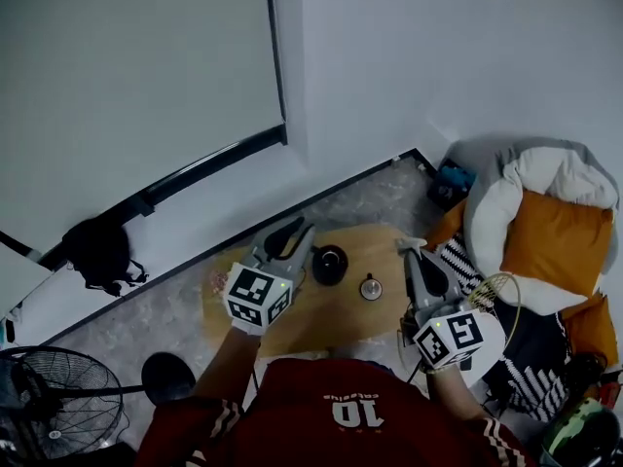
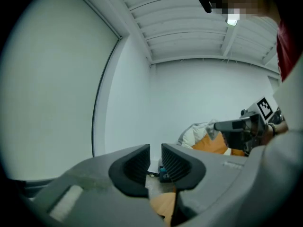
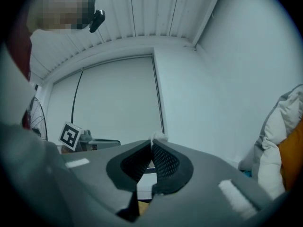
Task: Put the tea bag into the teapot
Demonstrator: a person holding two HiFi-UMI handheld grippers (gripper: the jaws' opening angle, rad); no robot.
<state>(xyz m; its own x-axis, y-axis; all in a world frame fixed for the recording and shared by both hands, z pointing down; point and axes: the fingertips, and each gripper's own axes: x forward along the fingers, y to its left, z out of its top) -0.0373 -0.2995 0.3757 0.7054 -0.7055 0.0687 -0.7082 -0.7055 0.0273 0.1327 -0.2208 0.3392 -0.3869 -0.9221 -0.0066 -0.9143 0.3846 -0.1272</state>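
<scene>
The right gripper (image 1: 412, 249) is hovering over the right side of the wooden counter (image 1: 316, 317), its fingers closing tight on the white tea bag (image 3: 159, 137), which is poking out at their tips. The black teapot (image 1: 329, 265) is sitting at the centre of the frame, with its lid (image 1: 371, 287) lying just to its right. The left gripper (image 1: 295, 229) is hanging just left of the teapot, its fingers narrowly parted and holding nothing.
</scene>
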